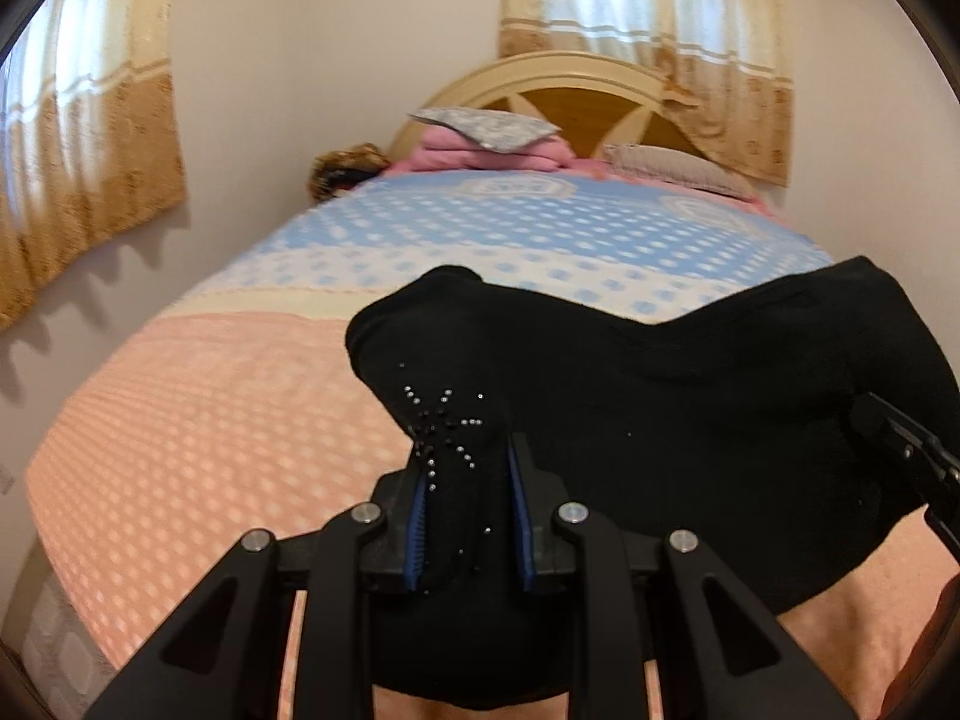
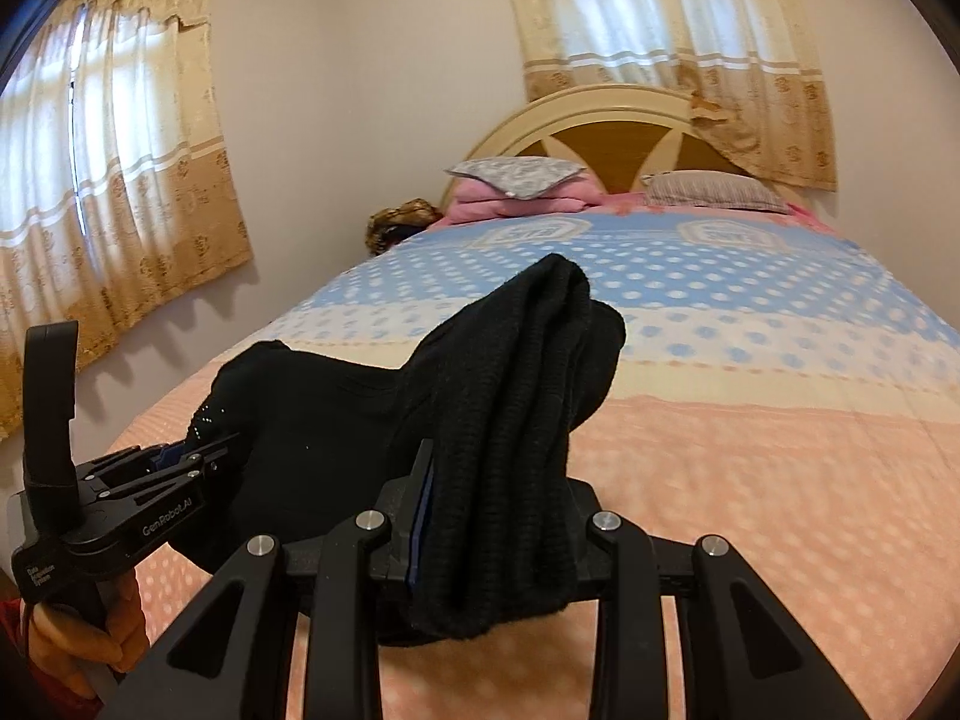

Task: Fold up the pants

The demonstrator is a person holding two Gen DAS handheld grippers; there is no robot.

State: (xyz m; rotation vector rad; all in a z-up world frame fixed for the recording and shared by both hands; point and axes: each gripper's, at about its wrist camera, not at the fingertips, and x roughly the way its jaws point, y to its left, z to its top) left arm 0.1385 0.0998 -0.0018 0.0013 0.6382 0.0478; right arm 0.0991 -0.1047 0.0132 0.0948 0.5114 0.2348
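Bed [image 1: 180,420] beneath gripper-held pants [image 1: 660,396]

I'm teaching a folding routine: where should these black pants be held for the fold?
Judging by the sag, hold the black knit pants at both ends of their top edge, approaching from the foot of the bed: left gripper on the studded corner, right gripper on the ribbed end.

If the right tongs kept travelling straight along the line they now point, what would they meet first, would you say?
The right tongs are already shut on the black pants, so the cloth goes with them. Beyond it, the line seems to run low over the bedspread, probably meeting its blue part before the headboard; depth is unclear.
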